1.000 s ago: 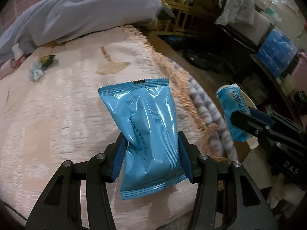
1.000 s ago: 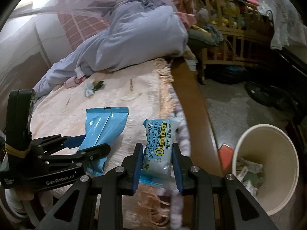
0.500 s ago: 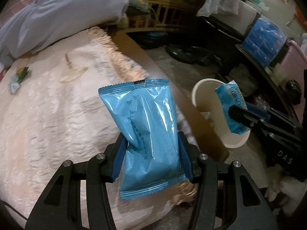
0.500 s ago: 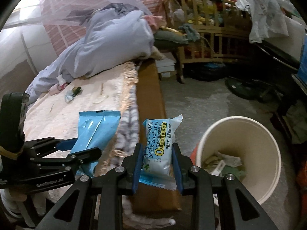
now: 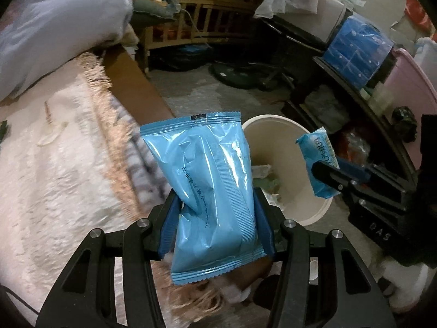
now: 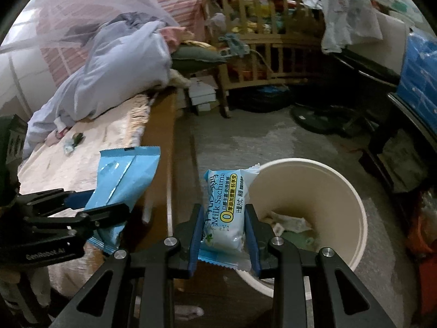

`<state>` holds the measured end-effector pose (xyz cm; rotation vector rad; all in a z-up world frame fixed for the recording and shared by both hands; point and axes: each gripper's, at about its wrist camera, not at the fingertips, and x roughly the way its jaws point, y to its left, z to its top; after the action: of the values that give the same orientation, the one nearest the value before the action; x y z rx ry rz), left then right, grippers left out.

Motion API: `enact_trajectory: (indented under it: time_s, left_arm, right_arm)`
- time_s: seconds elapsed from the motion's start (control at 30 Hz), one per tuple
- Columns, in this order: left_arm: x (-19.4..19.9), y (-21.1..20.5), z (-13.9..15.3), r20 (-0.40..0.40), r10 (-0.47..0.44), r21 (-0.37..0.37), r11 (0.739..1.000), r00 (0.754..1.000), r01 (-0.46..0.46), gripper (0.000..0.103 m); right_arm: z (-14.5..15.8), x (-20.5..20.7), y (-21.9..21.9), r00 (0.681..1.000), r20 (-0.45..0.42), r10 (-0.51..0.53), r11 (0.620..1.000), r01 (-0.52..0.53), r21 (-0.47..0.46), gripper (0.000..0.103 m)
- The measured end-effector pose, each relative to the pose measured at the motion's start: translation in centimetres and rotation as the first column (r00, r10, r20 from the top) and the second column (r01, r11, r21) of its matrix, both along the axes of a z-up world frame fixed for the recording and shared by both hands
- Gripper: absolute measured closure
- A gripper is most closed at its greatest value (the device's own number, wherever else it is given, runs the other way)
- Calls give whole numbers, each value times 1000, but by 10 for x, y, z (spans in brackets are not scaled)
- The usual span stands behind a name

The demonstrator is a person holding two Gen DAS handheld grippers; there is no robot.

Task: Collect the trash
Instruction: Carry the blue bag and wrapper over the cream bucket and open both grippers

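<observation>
- Left tool [image 5: 217,218] is clamped on a big blue packet [image 5: 207,186], gripped around its lower middle, so the top half sticks up free above the fingers.
- Right tool [image 6: 222,228] is pinched on a smaller Milk Sachima wrapper [image 6: 225,210], held at the sides, with the printed face up.
- Both packets are held in the air, off the bed [image 5: 54,164]; the cream bin [image 6: 341,191] sits on the floor just beside the bed frame, and some trash can already be seen at the bottom of it.
- From the right wrist view the Sachima wrapper looks to be at the bin's near rim, roughly ready for a drop; the blue packet is seen more over the bed edge, so it probably needs carrying a bit further across.
- Handling guess: both are thin, glossy film, so very light, crinkly and kinda slippery. The blue one is creased in where it's squeezed, so it's soft and mostly air.
- A mid-body pinch seems fine for these; the crimped end seams would probably be the less slippy spot to grab.
- A small green wrapper [image 6: 73,140] is also left lying on the bed, further back, near the pile of bedding [image 6: 114,76].
</observation>
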<state>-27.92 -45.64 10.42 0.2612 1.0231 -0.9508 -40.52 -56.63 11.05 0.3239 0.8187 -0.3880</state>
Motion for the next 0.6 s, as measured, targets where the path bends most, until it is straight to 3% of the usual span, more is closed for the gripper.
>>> enact_trajectory:
  time_s: [0.6]
  left_arm:
    - [-7, -78, -22, -94, -85, -5, 996, 992, 85, 53]
  right_arm:
    - [-23, -27, -61, 983, -16, -183, 982, 183, 55, 75]
